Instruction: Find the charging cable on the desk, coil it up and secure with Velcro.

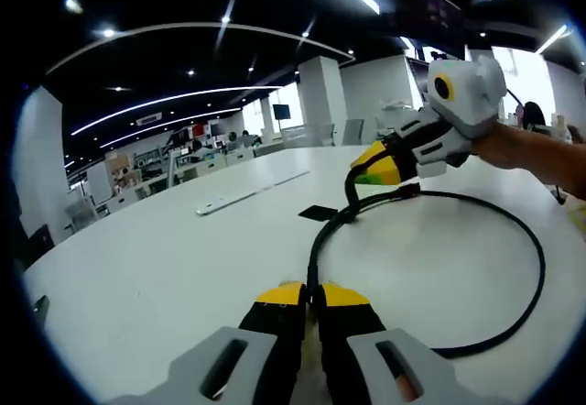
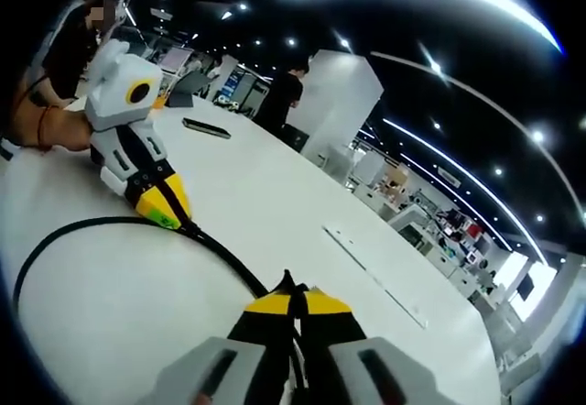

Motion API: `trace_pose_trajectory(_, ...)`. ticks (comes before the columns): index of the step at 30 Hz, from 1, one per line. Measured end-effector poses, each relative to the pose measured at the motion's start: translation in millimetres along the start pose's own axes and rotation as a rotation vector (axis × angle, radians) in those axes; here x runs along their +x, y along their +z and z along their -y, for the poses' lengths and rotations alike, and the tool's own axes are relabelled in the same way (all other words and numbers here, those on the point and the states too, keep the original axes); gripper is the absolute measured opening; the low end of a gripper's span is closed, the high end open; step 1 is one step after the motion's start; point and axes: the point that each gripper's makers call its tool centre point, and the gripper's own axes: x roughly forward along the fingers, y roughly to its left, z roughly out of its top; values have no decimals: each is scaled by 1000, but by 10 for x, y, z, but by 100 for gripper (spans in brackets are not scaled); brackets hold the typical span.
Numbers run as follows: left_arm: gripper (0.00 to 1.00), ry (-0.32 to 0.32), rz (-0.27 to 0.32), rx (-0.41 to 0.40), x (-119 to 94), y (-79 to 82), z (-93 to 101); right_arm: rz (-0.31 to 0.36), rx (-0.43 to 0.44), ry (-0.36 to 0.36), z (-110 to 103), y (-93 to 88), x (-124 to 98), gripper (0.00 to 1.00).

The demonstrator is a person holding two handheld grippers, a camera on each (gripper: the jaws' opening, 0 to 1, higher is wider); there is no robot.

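Note:
A black charging cable (image 1: 538, 268) lies in one wide loop on the white desk (image 1: 165, 268). In the left gripper view my left gripper (image 1: 312, 293) rises from the bottom, shut on the cable where the loop closes. My right gripper (image 1: 364, 172) comes in from the right, held by a hand, and pinches the cable just beyond. In the right gripper view my right gripper (image 2: 295, 302) is shut on the cable (image 2: 224, 258), and the left gripper (image 2: 174, 214) grips it at the left. A small flat black piece (image 1: 319, 213), possibly the Velcro, lies beside the loop.
A long white strip (image 1: 247, 192) lies flat on the desk further out, also seen as the strip (image 2: 375, 277) in the right gripper view. A dark flat device (image 2: 206, 128) rests near the far desk edge. People stand and sit beyond the desk.

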Motion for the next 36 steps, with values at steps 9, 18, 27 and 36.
trace_pose_trajectory(9,6,0,1,0,-11,-3,7,-1,18,-2,76,-1,90,5)
trace_pose_trajectory(18,6,0,2,2,-23,-4,14,-12,40,3,124,-24,181,5)
trace_pose_trajectory(27,6,0,4,3,-27,-3,15,-30,39,21,131,-48,290,5)
trace_pose_trajectory(36,6,-1,4,3,-29,0,18,-58,37,47,89,-99,371,4)
